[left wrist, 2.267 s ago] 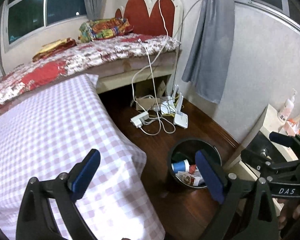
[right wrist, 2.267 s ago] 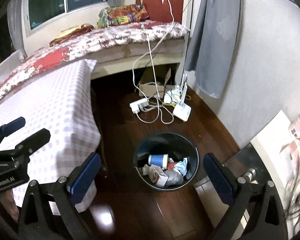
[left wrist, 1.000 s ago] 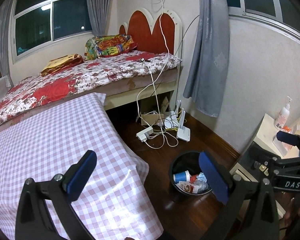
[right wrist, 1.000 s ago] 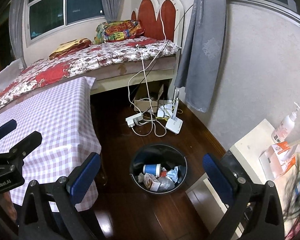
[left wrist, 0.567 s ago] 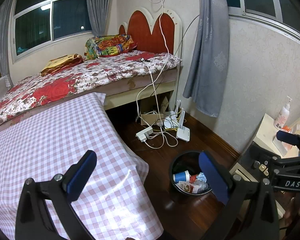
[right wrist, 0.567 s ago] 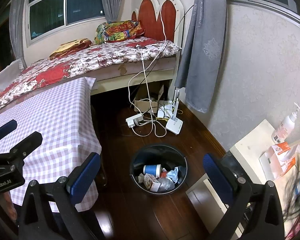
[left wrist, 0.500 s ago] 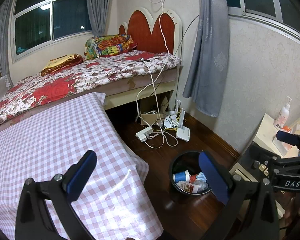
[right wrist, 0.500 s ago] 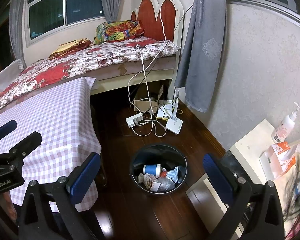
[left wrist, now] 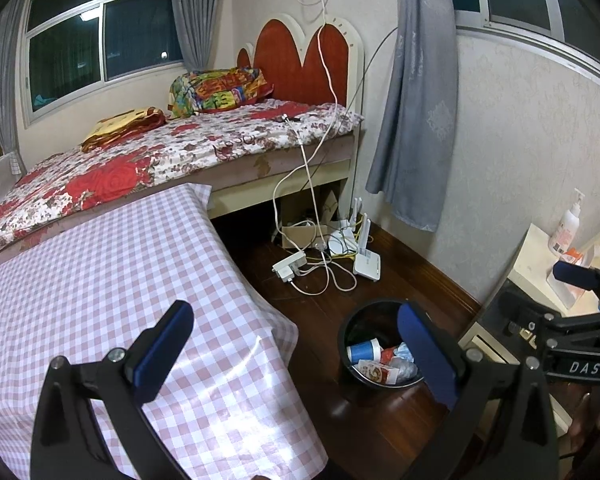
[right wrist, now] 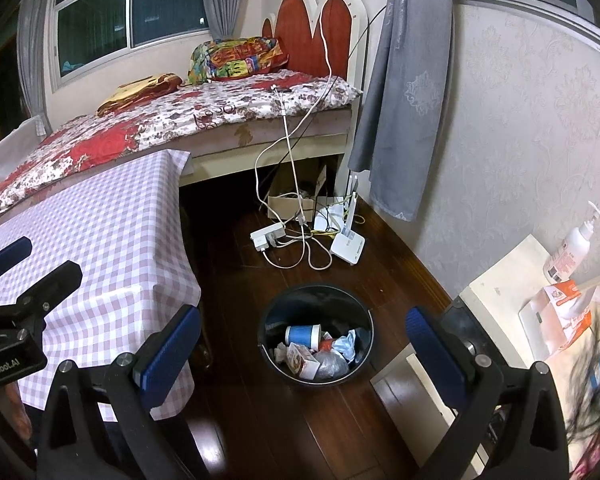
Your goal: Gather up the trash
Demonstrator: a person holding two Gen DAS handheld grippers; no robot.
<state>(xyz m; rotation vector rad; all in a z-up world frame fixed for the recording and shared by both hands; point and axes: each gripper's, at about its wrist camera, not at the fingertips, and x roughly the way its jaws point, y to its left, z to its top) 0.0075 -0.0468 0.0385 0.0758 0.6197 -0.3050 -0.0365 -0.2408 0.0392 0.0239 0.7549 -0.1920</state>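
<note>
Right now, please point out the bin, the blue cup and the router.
bin [right wrist: 362, 304], right wrist view, on the black rim.
blue cup [right wrist: 302, 335], right wrist view, on its blue side.
router [right wrist: 348, 246], right wrist view, on its white top.

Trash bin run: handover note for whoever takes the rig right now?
Left gripper: open, empty, held above the edge of the checked tablecloth.
Right gripper: open, empty, held above the bin.
Black trash bin stands on the wood floor between the table and the white cabinet. It holds a blue cup, a small carton and crumpled wrappers.
Done: that trash is in the bin.
Left: no loose trash shows on the tablecloth or on the floor near the bin. Check out of view before ending.
Cables and router on the floor are not trash.
</note>
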